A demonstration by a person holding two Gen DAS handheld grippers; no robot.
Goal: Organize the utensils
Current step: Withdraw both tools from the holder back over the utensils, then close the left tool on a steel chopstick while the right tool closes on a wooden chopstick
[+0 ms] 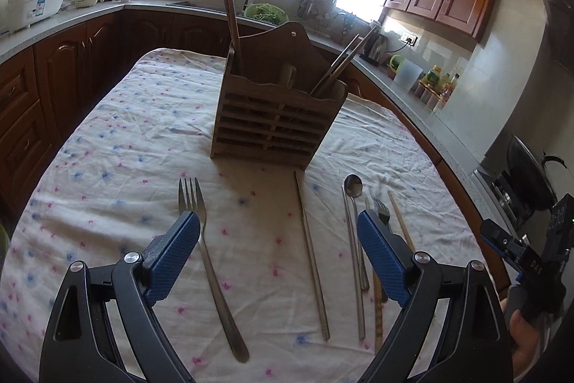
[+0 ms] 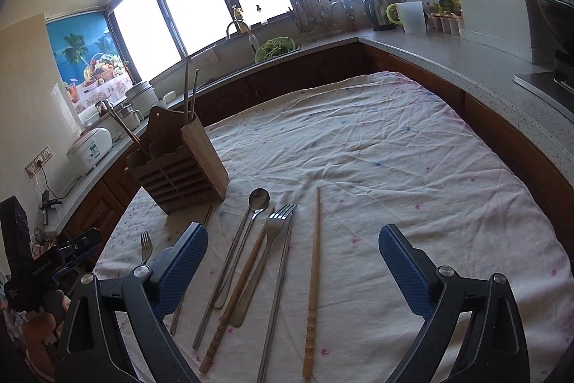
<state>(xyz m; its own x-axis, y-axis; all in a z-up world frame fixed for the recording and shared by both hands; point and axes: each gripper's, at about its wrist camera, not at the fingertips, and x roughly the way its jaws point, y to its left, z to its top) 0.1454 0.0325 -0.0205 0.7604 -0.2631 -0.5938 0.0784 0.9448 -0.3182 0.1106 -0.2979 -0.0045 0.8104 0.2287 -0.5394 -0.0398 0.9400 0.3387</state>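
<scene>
My left gripper (image 1: 278,237) hangs with its jaws spread wide and empty over the table, a fork (image 1: 204,250) just beside my left pad and a lone metal chopstick (image 1: 311,257) lying between the pads. My right gripper (image 2: 293,252) is also released, nothing between its fingers; below it lie a spoon (image 2: 251,221), a second fork (image 2: 267,250), wooden chopsticks (image 2: 313,271) and metal ones, side by side. The wooden utensil holder (image 1: 272,117) stands upright beyond them, chopsticks already leaning in its outer compartments. A wrinkled flowered tablecloth (image 2: 394,167) covers the table; kitchen counters, dark cabinets and bright windows surround it.
</scene>
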